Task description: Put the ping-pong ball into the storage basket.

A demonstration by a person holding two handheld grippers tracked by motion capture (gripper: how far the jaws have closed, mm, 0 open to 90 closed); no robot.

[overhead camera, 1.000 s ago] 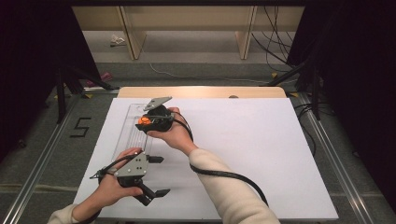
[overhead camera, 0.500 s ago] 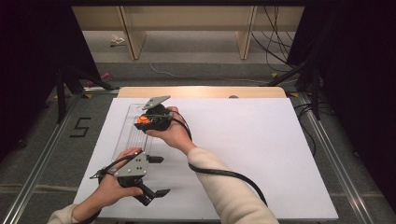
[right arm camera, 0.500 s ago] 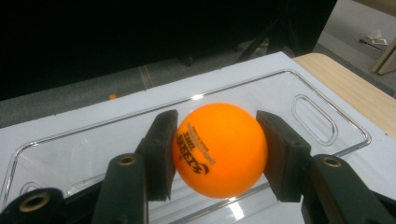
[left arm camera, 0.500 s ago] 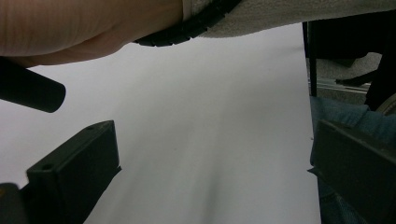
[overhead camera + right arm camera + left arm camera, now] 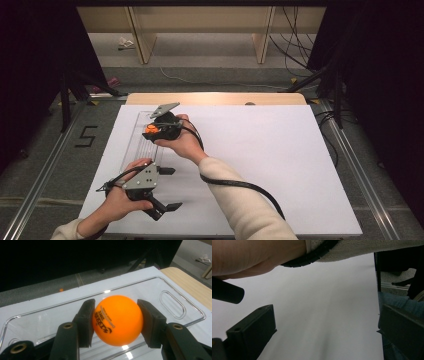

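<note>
My right claw [image 5: 116,322] grips the orange ball [image 5: 117,320], both pads pressed to its sides, above the clear tray [image 5: 175,305]. The right claw view lets me read black print on the ball; the high view gives an orange spot. My left claw [image 5: 167,189] stands open over bare bench [image 5: 280,150], nothing between its jaws.

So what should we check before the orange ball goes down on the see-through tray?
1. Orange ball pinched between both pads of the right gripper: ok.
2. Ball over the clear tray: ok.
3. Tray lying flat on the white table: ok.
4. Left gripper open, nothing between its jaws: ok.
5. Left gripper away from the ball, near the table's front edge: ok.
6. Ball touching the tray yet: cannot tell.
</note>
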